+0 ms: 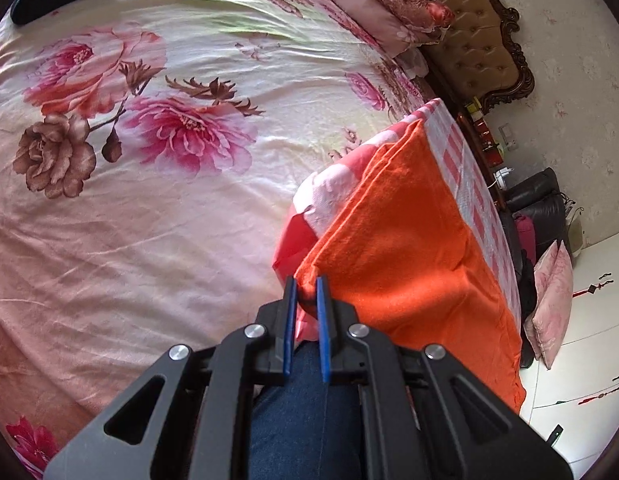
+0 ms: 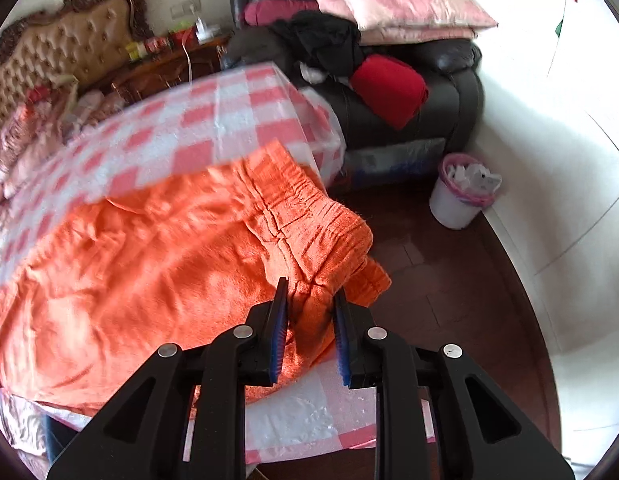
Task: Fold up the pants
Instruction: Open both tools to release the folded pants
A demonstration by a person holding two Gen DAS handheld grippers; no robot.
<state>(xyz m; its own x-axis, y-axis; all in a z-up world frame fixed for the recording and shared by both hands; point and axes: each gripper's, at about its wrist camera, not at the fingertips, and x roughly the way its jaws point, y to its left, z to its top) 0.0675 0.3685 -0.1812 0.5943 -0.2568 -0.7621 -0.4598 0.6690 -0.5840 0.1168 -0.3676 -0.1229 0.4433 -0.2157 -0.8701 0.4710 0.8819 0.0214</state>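
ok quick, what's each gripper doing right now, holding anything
Left gripper: closed on a corner of the orange pants.
Right gripper: closed on the pants' bunched edge below the waistband.

Orange fleece pants (image 2: 157, 264) — folded, elastic waistband rumpled — on checked cloth (image 2: 213, 120)

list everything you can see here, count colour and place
orange pants: 1, orange, on the checked sheet
checked sheet: 1, pink and white, under the pants at the bed edge
floral bedspread: 1, cream with pink flowers, over the bed
headboard: 1, tan tufted, bed head
armchair: 1, black, beside the bed
waste bin: 1, white with pink liner, on the floor
left gripper: 1, black, shut on a pants corner
right gripper: 1, black, shut on the waistband end
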